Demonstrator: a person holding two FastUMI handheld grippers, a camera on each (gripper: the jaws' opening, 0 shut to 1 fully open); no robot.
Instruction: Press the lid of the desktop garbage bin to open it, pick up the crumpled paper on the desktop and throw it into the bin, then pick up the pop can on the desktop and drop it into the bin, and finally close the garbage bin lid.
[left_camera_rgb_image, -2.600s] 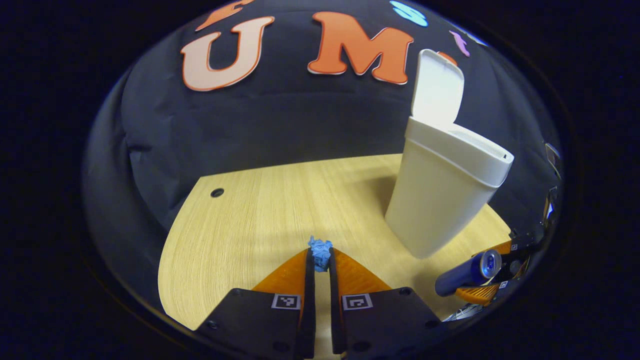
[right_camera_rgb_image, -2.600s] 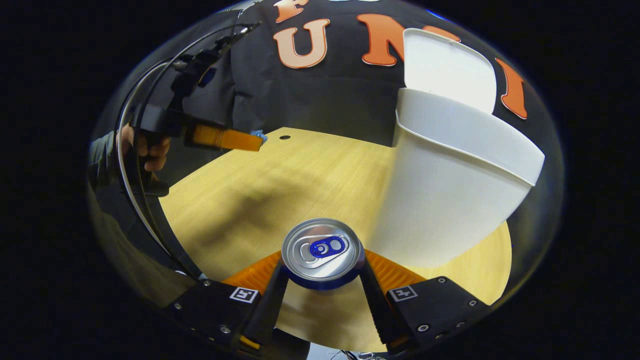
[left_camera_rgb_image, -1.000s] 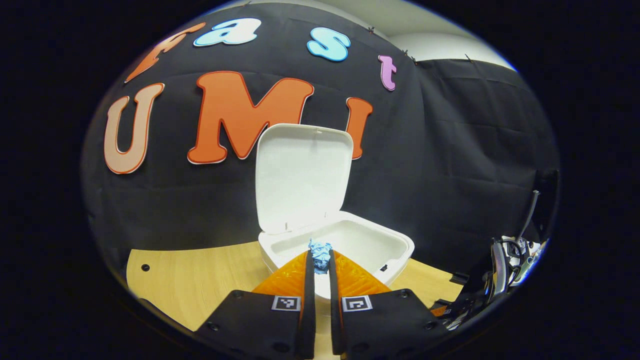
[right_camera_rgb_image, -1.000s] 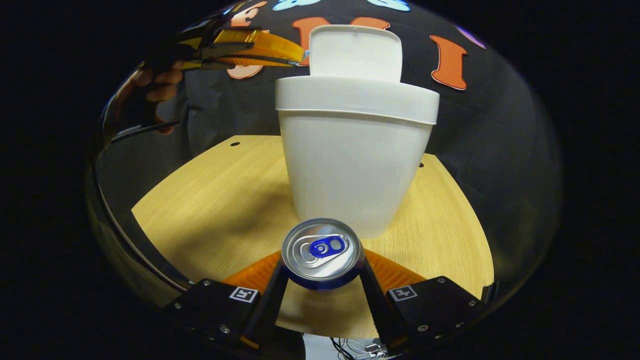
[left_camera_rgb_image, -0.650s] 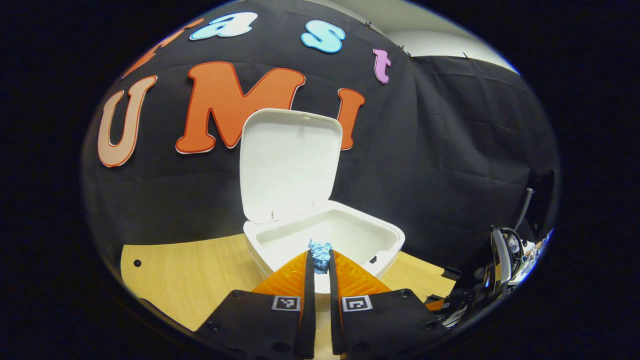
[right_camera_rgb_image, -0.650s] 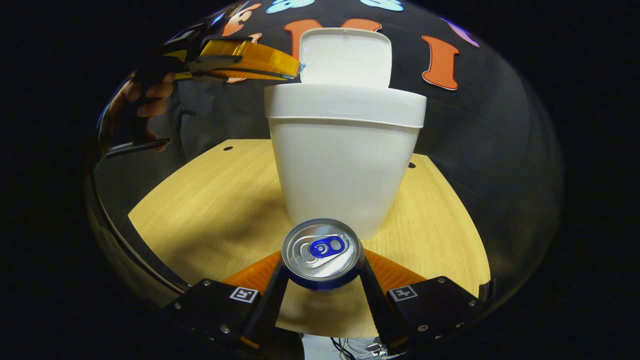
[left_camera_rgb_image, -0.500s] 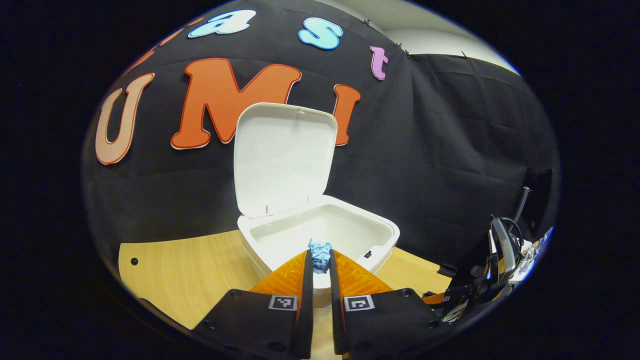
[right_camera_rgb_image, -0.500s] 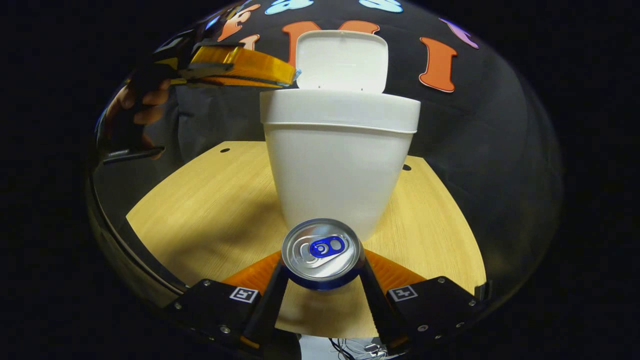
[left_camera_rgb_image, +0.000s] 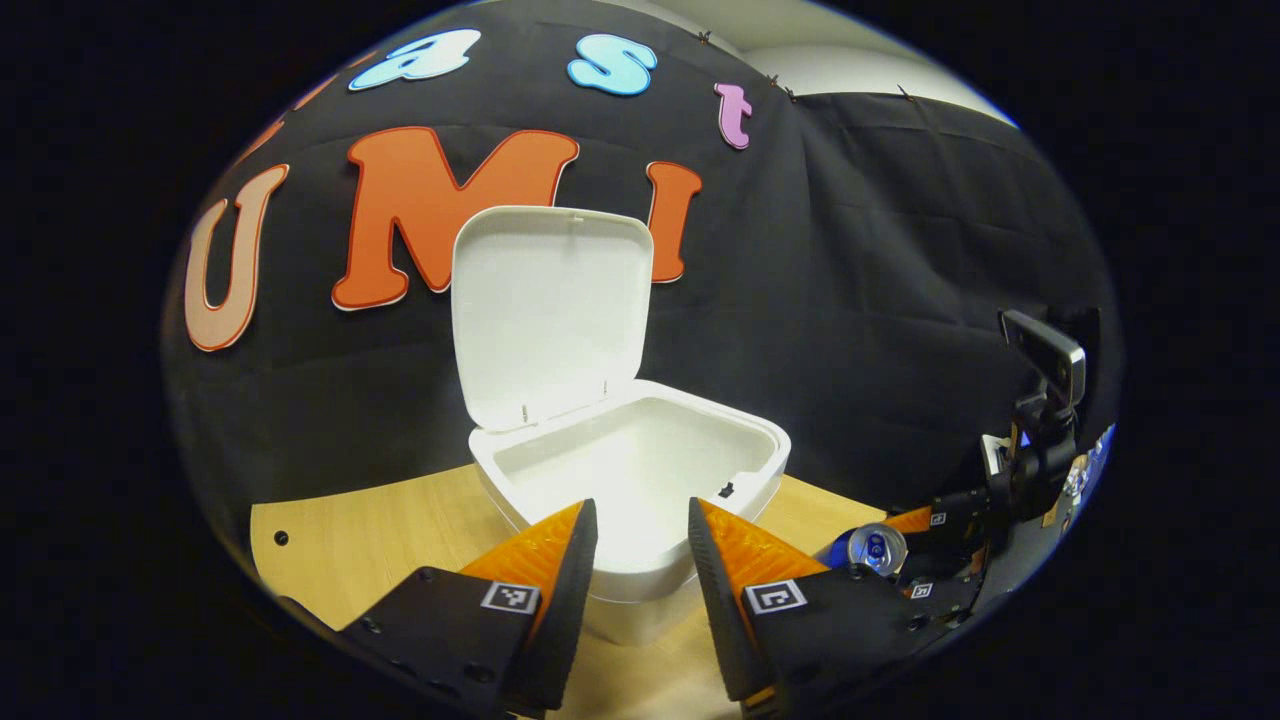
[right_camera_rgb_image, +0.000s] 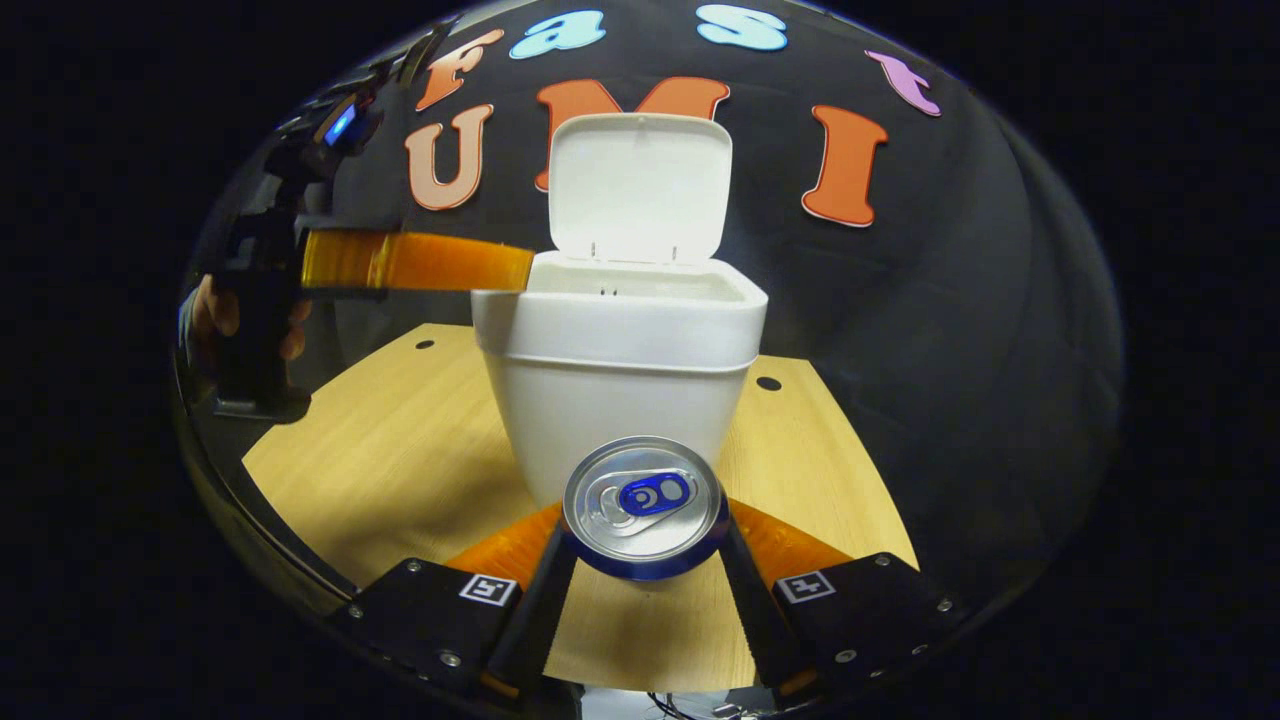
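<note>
While the bin (left_camera_rgb_image: 640, 480) is standing open, both grippers are hovering near it.
Left gripper (left_camera_rgb_image: 640, 515) is spread over the rim; right gripper (right_camera_rgb_image: 645, 535) is pinching the can (right_camera_rgb_image: 645, 505) above the worktop (right_camera_rgb_image: 400, 460).

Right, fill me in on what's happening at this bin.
A person works a gripper in each hand at a white bin whose lid stands open. The left gripper hangs open at the bin's mouth, nothing between its fingers. The right gripper is shut on the pop can, low in front of the bin.
</note>
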